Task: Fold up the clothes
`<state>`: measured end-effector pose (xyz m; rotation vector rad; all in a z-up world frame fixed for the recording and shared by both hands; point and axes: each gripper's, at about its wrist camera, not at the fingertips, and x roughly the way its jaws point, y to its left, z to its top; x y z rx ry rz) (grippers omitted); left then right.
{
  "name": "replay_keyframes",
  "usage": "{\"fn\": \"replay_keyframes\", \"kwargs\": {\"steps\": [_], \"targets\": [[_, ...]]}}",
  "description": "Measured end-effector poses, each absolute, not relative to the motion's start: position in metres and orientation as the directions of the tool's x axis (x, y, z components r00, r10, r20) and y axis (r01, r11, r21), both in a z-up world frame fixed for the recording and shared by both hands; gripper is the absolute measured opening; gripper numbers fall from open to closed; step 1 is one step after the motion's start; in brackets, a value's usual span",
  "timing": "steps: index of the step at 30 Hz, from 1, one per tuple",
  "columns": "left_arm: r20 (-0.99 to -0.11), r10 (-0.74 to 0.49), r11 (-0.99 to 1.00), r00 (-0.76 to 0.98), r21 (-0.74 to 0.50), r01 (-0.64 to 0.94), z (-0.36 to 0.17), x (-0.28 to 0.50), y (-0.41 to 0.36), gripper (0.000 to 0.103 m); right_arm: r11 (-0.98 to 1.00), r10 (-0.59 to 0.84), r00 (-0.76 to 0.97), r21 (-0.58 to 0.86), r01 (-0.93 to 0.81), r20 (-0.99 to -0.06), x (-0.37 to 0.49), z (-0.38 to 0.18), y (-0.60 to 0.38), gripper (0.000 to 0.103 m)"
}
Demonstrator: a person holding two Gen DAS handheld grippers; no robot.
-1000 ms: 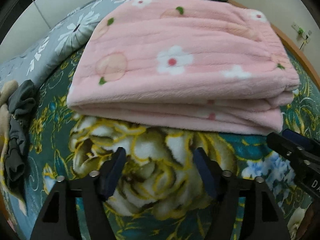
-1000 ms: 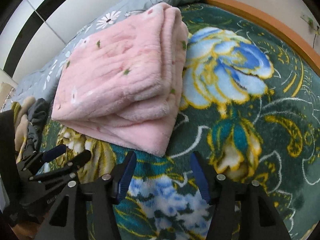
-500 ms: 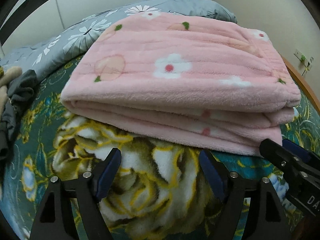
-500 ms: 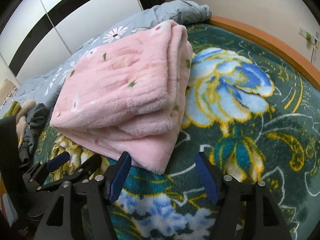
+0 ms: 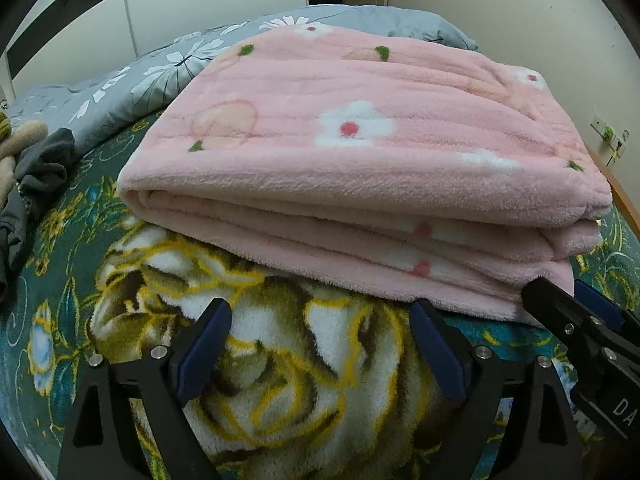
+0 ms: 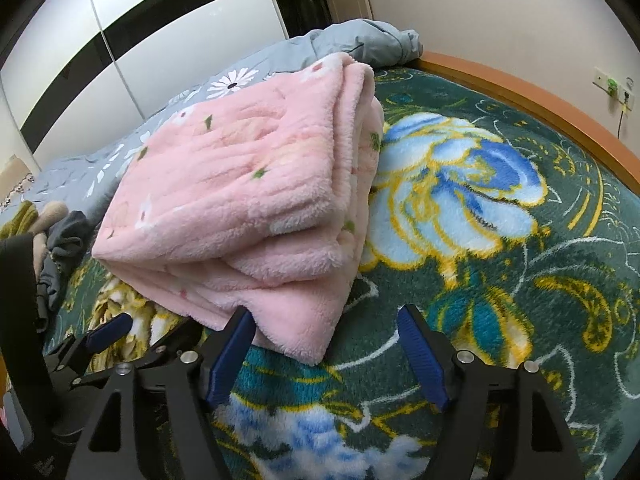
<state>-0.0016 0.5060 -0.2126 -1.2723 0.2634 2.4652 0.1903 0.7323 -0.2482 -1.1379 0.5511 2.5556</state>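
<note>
A pink fleece garment [image 5: 360, 152] with white flowers lies folded in several layers on the floral bedspread [image 5: 288, 376]. It also shows in the right wrist view [image 6: 240, 200]. My left gripper [image 5: 320, 328] is open and empty, low over the bedspread just in front of the fold's near edge. My right gripper [image 6: 324, 332] is open and empty, its jaws on either side of the garment's near corner, close to it. The right gripper also shows in the left wrist view [image 5: 576, 320], and the left gripper in the right wrist view [image 6: 132, 340].
A grey daisy-print quilt [image 5: 132, 76] lies bunched behind the garment. Dark grey and beige clothes [image 5: 36, 176] are heaped at the left. An orange bed edge [image 6: 520, 92] runs along the right, with a wall socket [image 6: 612, 84] beyond. Wardrobe doors [image 6: 160, 32] stand at the back.
Both grippers have dropped lower and moved in closer to the near edge of the folded garment. Both stay open. The garment has not moved.
</note>
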Motion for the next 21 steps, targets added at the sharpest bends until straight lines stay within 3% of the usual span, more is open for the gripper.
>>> {"fn": "replay_keyframes", "kwargs": {"steps": [8, 11, 21], "targets": [[-0.808, 0.206, -0.921, -0.551, 0.029, -0.388, -0.215, 0.006, 0.51, 0.093, -0.889, 0.107, -0.653, 0.223, -0.401, -0.75, 0.191, -0.249, 0.73, 0.081], [-0.809, 0.187, -0.926, -0.557, 0.044, -0.375, -0.215, 0.01, 0.512, 0.099, -0.891, 0.107, -0.654, 0.219, -0.397, -0.749, 0.191, -0.25, 0.729, 0.082], [-0.807, 0.187, -0.927, -0.56, 0.044, -0.373, -0.219, 0.0, 0.509, 0.099, -0.893, 0.106, -0.659, 0.22, -0.392, -0.745, 0.191, -0.25, 0.729, 0.085]]}}
